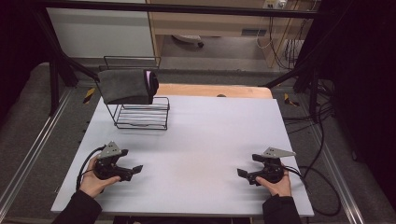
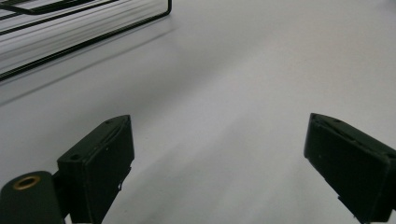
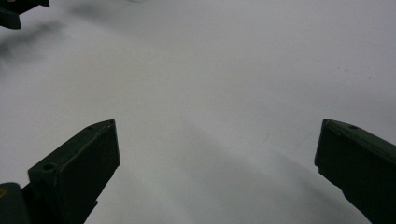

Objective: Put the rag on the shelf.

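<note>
The cloth [image 1: 125,86], a dark grey folded piece with a pink edge showing at its right end, hangs over the top of the wire rack [image 1: 140,116] near the far left corner of the tabletop [image 1: 210,140]. It looks soft, light and limp, so it will likely sag and unfold when lifted; the best hold is probably a pinch on the doubled edge where it drapes over the top bar, not the slack middle. The rack is thin wire and may tip or slide if the cloth drags on it. The left gripper [image 1: 133,170] rests near the front left edge, jaws spread wide and empty, with the rack's base just ahead of it in the left gripper view. Bare tabletop lies between. The right gripper [image 1: 245,175] sits near the front right edge, also spread and empty, well apart from the cloth
</note>
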